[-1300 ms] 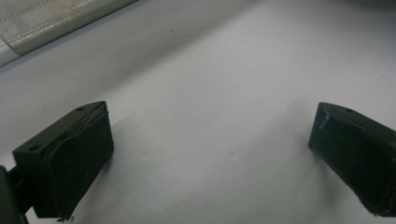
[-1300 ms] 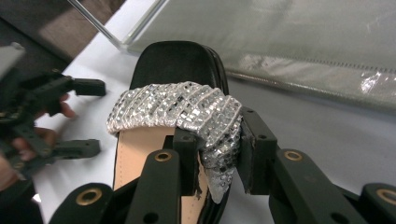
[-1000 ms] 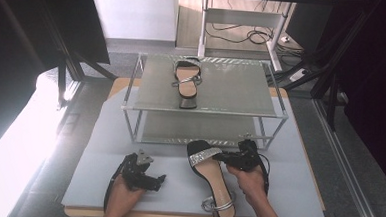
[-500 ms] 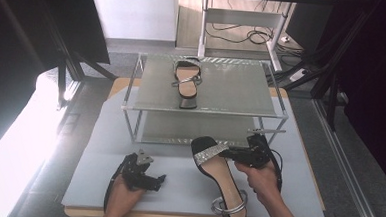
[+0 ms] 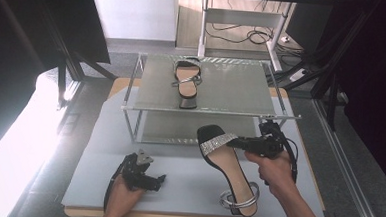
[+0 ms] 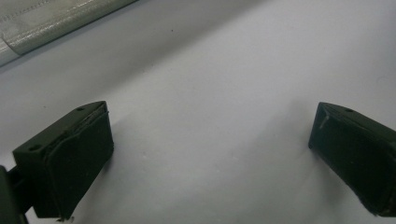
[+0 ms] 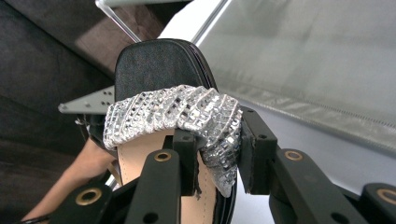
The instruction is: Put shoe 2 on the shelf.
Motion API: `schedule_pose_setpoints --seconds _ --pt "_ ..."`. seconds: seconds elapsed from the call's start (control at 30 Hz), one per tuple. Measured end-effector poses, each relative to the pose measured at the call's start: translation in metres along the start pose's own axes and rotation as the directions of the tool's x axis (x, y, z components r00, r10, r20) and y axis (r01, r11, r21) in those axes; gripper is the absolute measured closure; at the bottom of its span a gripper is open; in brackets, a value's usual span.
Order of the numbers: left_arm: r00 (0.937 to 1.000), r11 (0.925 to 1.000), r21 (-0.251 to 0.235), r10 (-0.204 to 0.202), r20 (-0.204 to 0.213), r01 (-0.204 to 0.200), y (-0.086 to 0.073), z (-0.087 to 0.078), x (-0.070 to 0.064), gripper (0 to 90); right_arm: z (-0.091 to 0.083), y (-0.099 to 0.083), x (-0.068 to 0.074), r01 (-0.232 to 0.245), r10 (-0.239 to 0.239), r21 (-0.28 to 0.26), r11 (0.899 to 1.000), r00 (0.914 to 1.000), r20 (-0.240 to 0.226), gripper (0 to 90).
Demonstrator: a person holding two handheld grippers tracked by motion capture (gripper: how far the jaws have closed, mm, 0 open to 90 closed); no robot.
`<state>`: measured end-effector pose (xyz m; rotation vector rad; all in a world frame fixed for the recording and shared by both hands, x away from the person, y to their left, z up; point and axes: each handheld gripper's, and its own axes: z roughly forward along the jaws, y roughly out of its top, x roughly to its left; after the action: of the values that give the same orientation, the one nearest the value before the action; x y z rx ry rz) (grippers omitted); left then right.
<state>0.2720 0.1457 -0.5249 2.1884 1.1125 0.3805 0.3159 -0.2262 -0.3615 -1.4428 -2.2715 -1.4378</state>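
The right gripper (image 5: pixel 237 141) pinches the sandal (image 5: pixel 226 169) by its sparkly strap (image 7: pixel 177 116), likely to shelve it on the rack (image 5: pixel 232 88) beside its mate (image 5: pixel 186 80), while the left gripper (image 5: pixel 158 179) rests wide open and empty below the rack.

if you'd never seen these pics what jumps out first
The sparkly rhinestone strap of a black sandal, pinched between the jaws of the right gripper at the front right of the table. Its twin sandal sits on top of the glass-topped shoe rack behind. The left gripper rests open on the pale mat at the front left.
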Motion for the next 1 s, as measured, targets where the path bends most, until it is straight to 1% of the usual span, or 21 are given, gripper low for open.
schedule_pose_setpoints --seconds 0.07,0.1,0.13,0.17,0.27,0.4,0.43,0.47,0.53,0.57,0.6,0.67,0.87,0.9,1.0 --pt "1.0000 1.0000 0.000 0.001 0.000 -0.001 0.000 0.000 0.000 0.0 -0.001 0.002 0.001 -0.005 0.005 -0.005 1.000 1.0000 -0.001 70.9" --pt "1.0000 1.0000 0.000 0.000 0.000 0.000 0.000 0.000 0.000 0.0 -0.005 0.009 0.003 -0.012 0.012 -0.010 1.000 0.9999 0.000 70.9" --pt "1.0000 1.0000 0.000 0.000 0.000 0.000 0.000 0.000 0.000 0.0 -0.005 0.009 0.003 -0.012 0.012 -0.010 1.000 0.9999 0.000 70.9" --pt "1.0000 1.0000 0.000 0.001 0.000 -0.001 0.000 0.000 0.000 0.0 -0.008 0.016 0.003 -0.016 0.016 -0.022 1.000 0.9999 0.001 70.9" --pt "1.0000 1.0000 -0.002 0.000 0.000 0.000 0.000 0.000 0.000 0.0 -0.013 0.028 0.003 -0.026 0.026 -0.037 0.999 0.9996 0.011 70.9" --pt "1.0000 1.0000 -0.003 0.000 0.000 0.000 0.000 0.000 0.000 0.0 -0.015 0.043 0.002 -0.060 0.061 -0.056 0.997 0.9981 0.010 70.9" --pt "1.0000 1.0000 -0.003 0.000 0.000 0.000 0.000 0.000 0.000 0.0 -0.015 0.043 0.002 -0.060 0.061 -0.056 0.997 0.9981 0.010 70.9" --pt "1.0000 1.0000 -0.003 0.000 0.000 0.000 0.000 0.000 0.000 0.0 -0.015 0.050 0.001 -0.074 0.075 -0.064 0.995 0.9971 0.011 70.9" --pt "1.0000 1.0000 -0.003 0.000 0.000 0.000 0.000 0.000 0.000 0.0 -0.015 0.058 0.001 -0.085 0.086 -0.071 0.994 0.9961 0.019 70.9" --pt "1.0000 1.0000 -0.003 0.000 0.000 0.000 0.000 0.000 0.000 0.0 -0.015 0.058 0.001 -0.085 0.086 -0.071 0.994 0.9961 0.019 70.9" --pt "1.0000 1.0000 0.000 0.000 0.001 0.000 0.000 0.000 0.000 0.0 -0.014 0.066 0.001 -0.091 0.093 -0.076 0.993 0.9952 0.030 70.9" --pt "1.0000 1.0000 -0.002 -0.003 0.000 0.003 0.000 0.000 0.000 0.0 -0.013 0.073 0.000 -0.099 0.103 -0.083 0.992 0.9940 0.037 70.9" --pt "1.0000 1.0000 -0.003 -0.003 0.001 0.003 0.000 0.000 0.000 0.0 -0.008 0.095 -0.005 -0.143 0.149 -0.102 0.984 0.9874 0.055 70.9" --pt "1.0000 1.0000 -0.003 -0.003 0.001 0.003 0.000 0.000 0.000 0.0 -0.008 0.095 -0.005 -0.143 0.149 -0.102 0.984 0.9874 0.055 70.9" --pt "1.0000 1.0000 -0.002 -0.002 0.001 0.002 0.000 0.000 0.000 0.0 -0.005 0.105 -0.009 -0.165 0.173 -0.117 0.979 0.9826 0.067 70.9"
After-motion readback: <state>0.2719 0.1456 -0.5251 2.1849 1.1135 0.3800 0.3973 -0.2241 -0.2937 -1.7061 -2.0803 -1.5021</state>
